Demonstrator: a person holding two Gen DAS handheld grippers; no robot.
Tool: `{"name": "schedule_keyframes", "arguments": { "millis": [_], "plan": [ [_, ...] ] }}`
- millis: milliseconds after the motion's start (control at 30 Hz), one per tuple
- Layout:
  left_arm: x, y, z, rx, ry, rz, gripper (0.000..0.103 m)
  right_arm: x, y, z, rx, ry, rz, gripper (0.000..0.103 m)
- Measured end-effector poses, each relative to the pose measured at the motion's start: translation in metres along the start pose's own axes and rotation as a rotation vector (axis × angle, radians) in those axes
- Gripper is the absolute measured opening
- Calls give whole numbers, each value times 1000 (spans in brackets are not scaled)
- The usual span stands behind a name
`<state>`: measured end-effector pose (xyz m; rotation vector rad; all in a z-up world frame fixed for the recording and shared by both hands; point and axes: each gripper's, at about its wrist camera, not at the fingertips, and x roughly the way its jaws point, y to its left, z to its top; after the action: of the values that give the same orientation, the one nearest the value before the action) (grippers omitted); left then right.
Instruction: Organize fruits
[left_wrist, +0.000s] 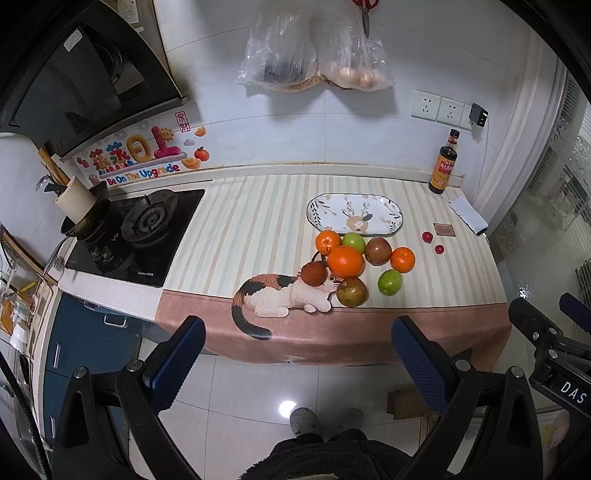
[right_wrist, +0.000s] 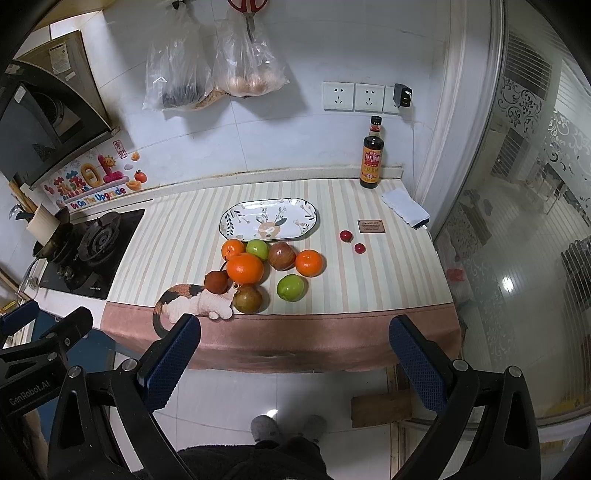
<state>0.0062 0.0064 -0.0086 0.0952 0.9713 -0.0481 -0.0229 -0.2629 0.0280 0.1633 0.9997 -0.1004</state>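
Observation:
Several fruits cluster on the striped counter mat: a large orange (left_wrist: 345, 261) (right_wrist: 245, 268), two smaller oranges (left_wrist: 402, 259) (right_wrist: 309, 263), two green apples (left_wrist: 389, 282) (right_wrist: 291, 288), and brownish-red fruits (left_wrist: 378, 251) (right_wrist: 281, 255). Two small red fruits (left_wrist: 427, 236) (right_wrist: 345, 235) lie apart to the right. Behind the cluster sits an empty oval patterned plate (left_wrist: 321, 214) (right_wrist: 236, 221). My left gripper (left_wrist: 297, 338) and right gripper (right_wrist: 293, 332) both hang open in front of the counter's edge, above the floor, holding nothing.
A gas stove (left_wrist: 147, 225) with a pan sits at the left. A soy sauce bottle (right_wrist: 372, 157), a folded white cloth (right_wrist: 404, 208) and a small brown card (right_wrist: 371, 226) are at the back right. Plastic bags (right_wrist: 218, 62) hang on the wall. A person's slippers (right_wrist: 288, 428) show below.

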Motion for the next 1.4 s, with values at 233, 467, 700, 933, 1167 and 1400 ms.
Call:
{"name": "schedule_keyframes", "arguments": {
  "millis": [233, 467, 700, 933, 1167, 1400],
  "plan": [
    [1, 1, 0, 1, 2, 0, 103, 0, 0, 0, -1, 1, -1, 103],
    [1, 1, 1, -1, 4, -2, 103, 1, 0, 1, 0, 2, 0, 103],
    [2, 0, 3, -2, 2, -4, 103, 1, 1, 1, 1, 2, 2, 103],
    [0, -2, 4, 0, 1, -4, 103, 0, 0, 1, 0, 2, 3, 103],
    [-2, -4, 5, -1, -1, -3, 103, 0, 1, 2, -1, 0, 5, 103],
    [-3, -4, 6, 2, -3, -2, 103, -8, 4, 2, 6, -10, 10, 103]
  ]
}}
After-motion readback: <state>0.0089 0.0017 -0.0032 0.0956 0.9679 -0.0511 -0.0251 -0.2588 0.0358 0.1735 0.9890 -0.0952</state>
